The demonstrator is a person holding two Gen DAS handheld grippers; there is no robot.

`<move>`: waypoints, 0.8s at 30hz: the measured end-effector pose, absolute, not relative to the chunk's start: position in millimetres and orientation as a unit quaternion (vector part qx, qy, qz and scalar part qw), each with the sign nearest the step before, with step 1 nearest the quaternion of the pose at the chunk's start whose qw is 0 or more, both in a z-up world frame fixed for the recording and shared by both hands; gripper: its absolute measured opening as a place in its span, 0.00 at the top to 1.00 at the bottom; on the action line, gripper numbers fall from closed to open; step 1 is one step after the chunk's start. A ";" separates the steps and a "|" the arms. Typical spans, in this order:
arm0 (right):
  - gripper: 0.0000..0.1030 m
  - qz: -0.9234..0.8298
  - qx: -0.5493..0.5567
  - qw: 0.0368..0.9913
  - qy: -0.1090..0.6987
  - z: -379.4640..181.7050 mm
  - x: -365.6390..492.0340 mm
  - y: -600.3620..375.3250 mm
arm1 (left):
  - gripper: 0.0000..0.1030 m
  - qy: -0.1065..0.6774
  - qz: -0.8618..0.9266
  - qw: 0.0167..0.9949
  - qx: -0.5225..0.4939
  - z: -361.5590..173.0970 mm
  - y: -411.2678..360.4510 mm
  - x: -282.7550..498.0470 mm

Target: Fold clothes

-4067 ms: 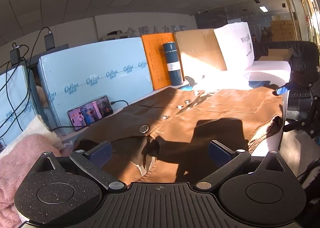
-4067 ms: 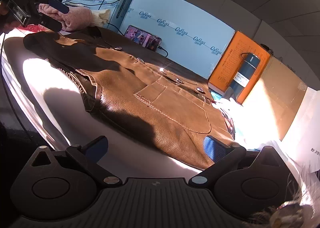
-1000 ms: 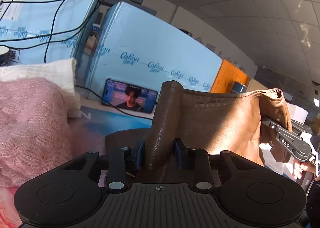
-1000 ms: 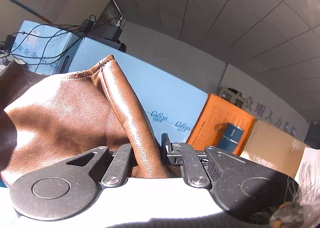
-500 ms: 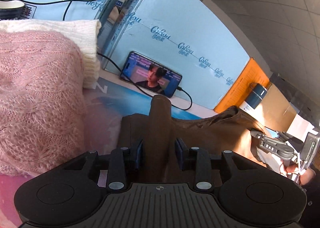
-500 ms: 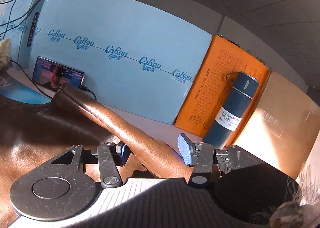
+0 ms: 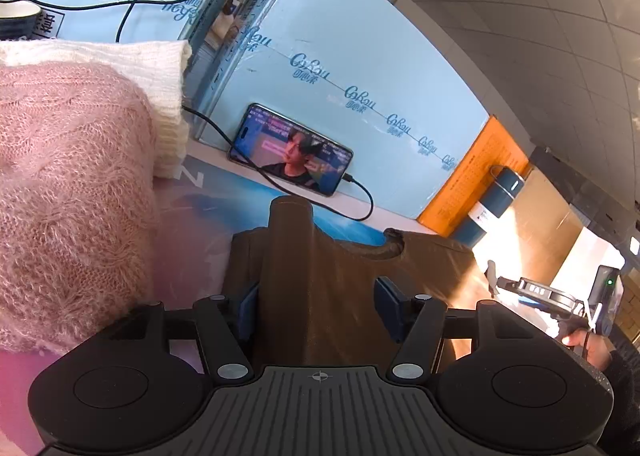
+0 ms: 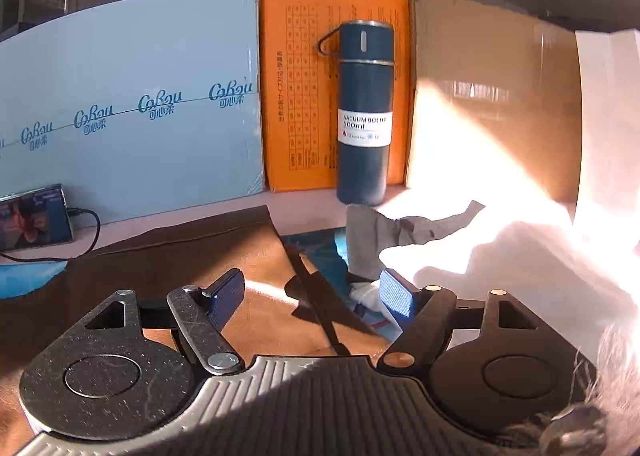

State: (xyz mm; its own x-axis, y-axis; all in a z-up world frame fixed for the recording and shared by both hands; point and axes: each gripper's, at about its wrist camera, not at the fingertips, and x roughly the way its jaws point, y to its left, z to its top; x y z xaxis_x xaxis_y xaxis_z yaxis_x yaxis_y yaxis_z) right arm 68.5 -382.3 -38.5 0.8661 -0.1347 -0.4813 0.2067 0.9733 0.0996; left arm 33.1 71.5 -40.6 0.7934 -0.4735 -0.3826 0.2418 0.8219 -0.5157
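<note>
Bottle (image 8: 363, 111) upright, capped, behind folded jacket (image 8: 180, 268).

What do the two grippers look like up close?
The left gripper is black, with two round discs, a ribbed middle plate bearing a crosshair mark, and blue finger pads. The right gripper looks the same but scratched and sunlit, so greyer.
</note>
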 end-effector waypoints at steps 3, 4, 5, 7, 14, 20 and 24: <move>0.33 -0.080 0.152 0.943 0.286 -49.3 71.6 -400.9 | 0.41 0.258 -0.194 0.919 -0.225 -40.9 71.3 33.9; 0.36 -0.079 0.159 0.942 0.285 -50.9 69.8 -403.5 | 0.41 0.259 -0.193 0.919 -0.225 -40.9 71.0 33.9; 0.43 -0.081 0.159 0.942 0.283 -51.3 67.4 -404.3 | 0.41 0.259 -0.193 0.919 -0.225 -41.1 70.9 34.1; 0.59 -0.094 0.146 0.943 0.282 -53.0 63.3 -402.7 | 0.44 0.261 -0.193 0.918 -0.226 -41.8 71.3 34.5; 0.82 -0.098 0.077 0.954 0.272 -53.7 35.2 -383.2 | 0.59 0.272 -0.190 0.914 -0.234 -45.8 73.4 37.8; 0.82 -0.082 0.105 0.957 0.256 -48.4 2.5 -390.4 | 0.59 0.273 -0.188 0.914 -0.234 -46.4 73.6 38.0; 0.45 -0.105 0.148 0.957 0.228 -39.1 -11.4 -405.3 | 0.60 0.269 -0.178 0.917 -0.236 -45.6 75.4 35.9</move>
State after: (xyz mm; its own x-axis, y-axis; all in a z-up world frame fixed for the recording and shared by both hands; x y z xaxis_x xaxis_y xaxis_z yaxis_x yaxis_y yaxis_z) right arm -11.4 -405.3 -39.1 0.8741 -0.1329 -0.4671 0.2678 0.9343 0.2352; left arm 35.9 75.4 -45.6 0.7920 -0.4529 -0.4093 0.1992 0.8255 -0.5280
